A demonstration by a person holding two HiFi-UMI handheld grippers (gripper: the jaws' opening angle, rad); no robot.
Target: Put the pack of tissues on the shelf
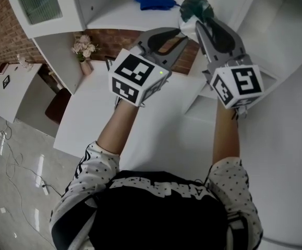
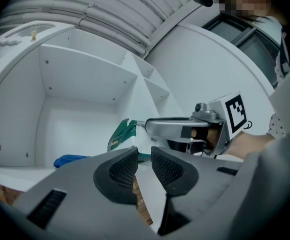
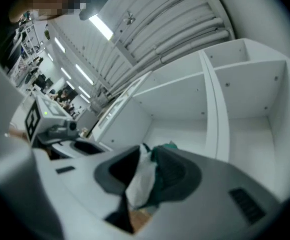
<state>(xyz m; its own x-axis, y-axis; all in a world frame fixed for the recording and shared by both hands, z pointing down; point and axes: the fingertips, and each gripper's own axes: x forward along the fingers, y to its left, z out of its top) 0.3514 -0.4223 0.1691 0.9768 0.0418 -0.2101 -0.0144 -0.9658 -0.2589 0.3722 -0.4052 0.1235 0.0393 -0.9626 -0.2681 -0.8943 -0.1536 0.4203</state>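
The pack of tissues (image 1: 196, 7), white with a dark green end, hangs over the front edge of the white shelf board (image 1: 114, 14). It sits between the jaws of my right gripper (image 1: 192, 24). In the right gripper view the pack (image 3: 140, 180) leans against the right pad (image 3: 171, 174), while a gap shows at the left pad, so my right gripper (image 3: 147, 170) is open around it. My left gripper (image 1: 184, 35) is just left of the pack, its pads nearly together with nothing between them. In the left gripper view my left gripper (image 2: 145, 156) looks past its pads at the pack (image 2: 119, 134).
A blue cloth-like thing (image 1: 153, 1) lies further back on the same shelf board. Upright white dividers (image 1: 244, 14) bound the compartment on the right. Below are a white table (image 1: 156, 124), a vase of flowers (image 1: 84, 51) and a brown seat (image 1: 57, 105).
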